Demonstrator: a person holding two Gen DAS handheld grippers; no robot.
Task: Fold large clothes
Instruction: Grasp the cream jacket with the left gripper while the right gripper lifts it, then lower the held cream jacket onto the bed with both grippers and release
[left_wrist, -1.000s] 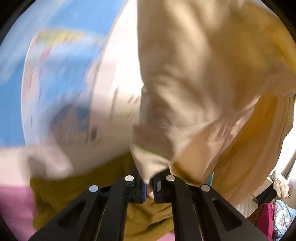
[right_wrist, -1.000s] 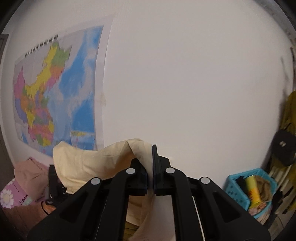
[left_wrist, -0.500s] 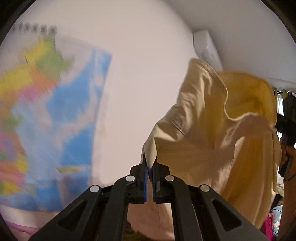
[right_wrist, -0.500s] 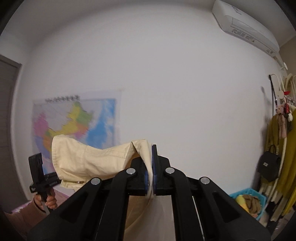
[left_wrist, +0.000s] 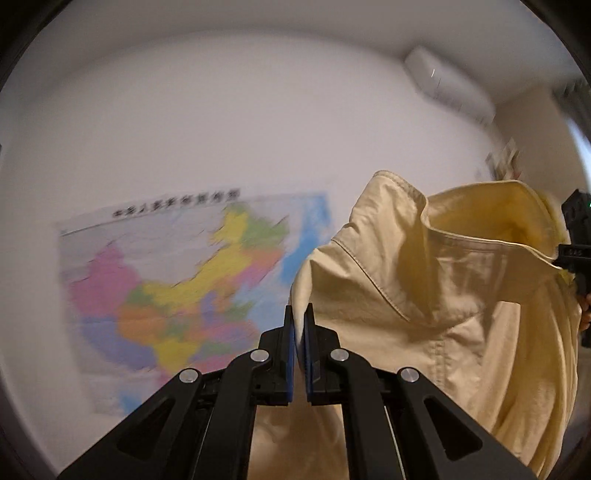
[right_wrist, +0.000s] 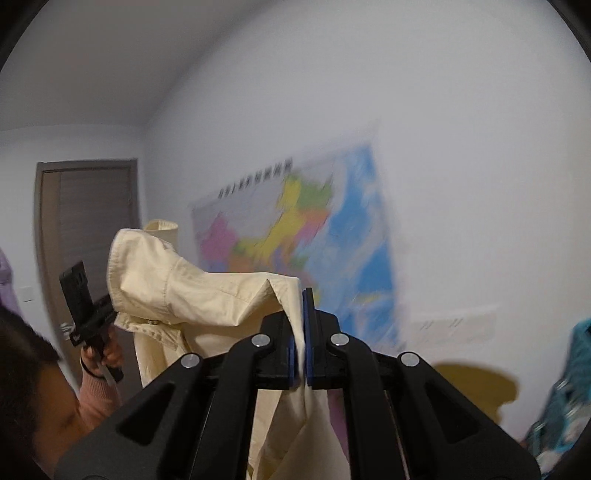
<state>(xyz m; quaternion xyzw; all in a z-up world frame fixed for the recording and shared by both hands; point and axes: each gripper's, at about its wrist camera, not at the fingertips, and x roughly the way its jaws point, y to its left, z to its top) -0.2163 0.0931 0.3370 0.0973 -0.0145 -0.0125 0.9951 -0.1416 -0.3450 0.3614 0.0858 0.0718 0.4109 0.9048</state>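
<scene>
Holding the cream shirt (left_wrist: 443, 314) up by its shoulders, left gripper (left_wrist: 299, 325) and right gripper (right_wrist: 301, 314) both pinching fabric, probably laying it flat next.

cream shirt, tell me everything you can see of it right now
The cream shirt is pale yellow-beige woven cloth, cotton-like, with stitched seams, a stand-up collar and a button placket showing in the right wrist view. It is held up in the air in front of a white wall with a map, not laid flat. The left gripper and the right gripper are each shut on a top edge, so the cloth sags creased between them and the rest hangs down out of view. Nothing else visibly touches it.
</scene>
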